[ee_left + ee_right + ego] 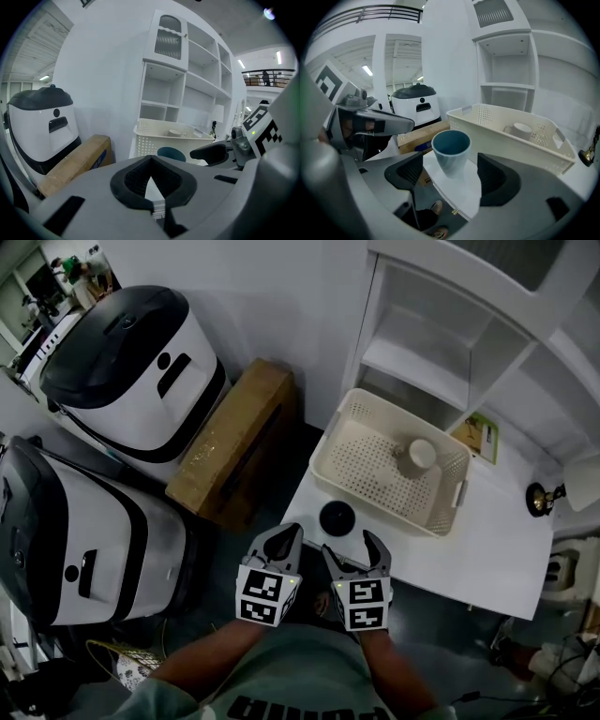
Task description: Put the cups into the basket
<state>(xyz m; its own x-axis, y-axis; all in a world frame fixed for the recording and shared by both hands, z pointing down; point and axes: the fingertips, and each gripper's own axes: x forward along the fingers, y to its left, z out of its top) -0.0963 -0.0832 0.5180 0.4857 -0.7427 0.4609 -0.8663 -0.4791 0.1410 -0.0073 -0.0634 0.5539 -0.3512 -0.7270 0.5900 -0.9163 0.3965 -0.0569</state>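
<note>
R gripper (pixel 451 165) wide open, empty; blue cup (pixel 451 149) upright on tabletop (pixel 457 190), just beyond jaws, untouched. L gripper (pixel 286 538) closed, empty. Basket (pixel 487 127), far right, holds white cup (pixel 520 129).

The basket (pixel 361 460) looks like perforated cream plastic, the blue cup (pixel 451 150) matt and smooth, the table (pixel 469 559) smooth white, the box (pixel 234 442) plain brown cardboard.

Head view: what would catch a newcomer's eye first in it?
The cream basket on the white table, with one white cup already inside it. Next, the blue cup at the table's near corner, just ahead of the right gripper, whose jaws stand open.
</note>
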